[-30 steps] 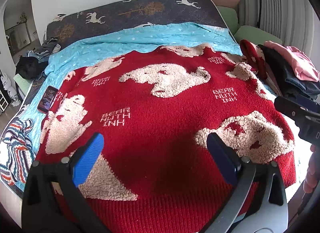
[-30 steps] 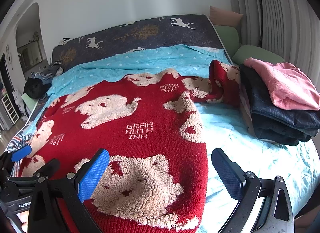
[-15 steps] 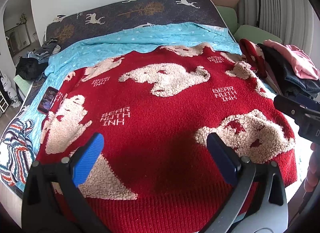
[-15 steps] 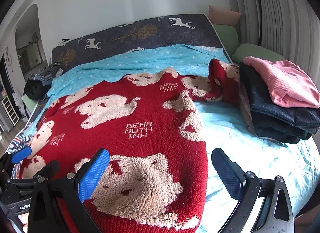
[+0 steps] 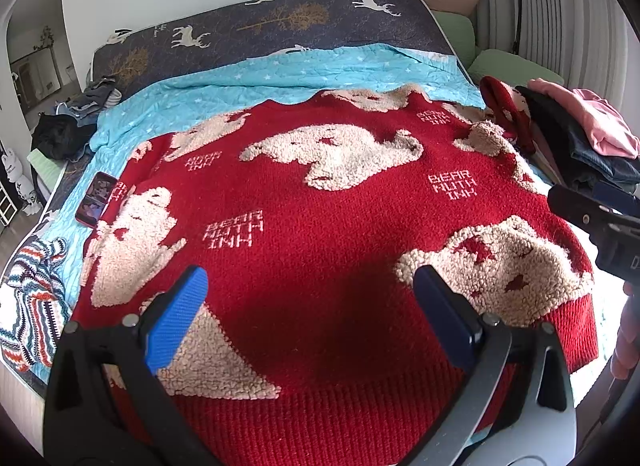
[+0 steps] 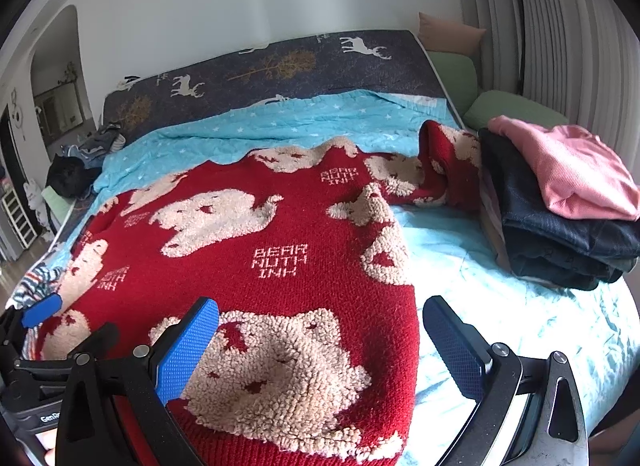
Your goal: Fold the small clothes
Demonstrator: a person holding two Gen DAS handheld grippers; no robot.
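A red knitted sweater (image 5: 320, 234) with cream fleecy bears and "BEAR" lettering lies spread flat on the bed; it also shows in the right wrist view (image 6: 256, 258). One sleeve (image 6: 444, 161) is bunched up at the far right against a clothes pile. My left gripper (image 5: 308, 306) is open and empty, hovering over the sweater's near hem. My right gripper (image 6: 320, 342) is open and empty over the sweater's near right corner. The right gripper shows at the right edge of the left wrist view (image 5: 600, 221).
A light blue starred sheet (image 6: 520, 306) covers the bed. A pile of folded dark and pink clothes (image 6: 560, 201) sits at the right. A phone (image 5: 96, 198) and a striped knit (image 5: 32, 298) lie at the left edge. Dark clothes (image 5: 60, 133) lie far left.
Both grippers have shifted slightly; the view has barely changed. The sweater lies as before and both grippers stay open.
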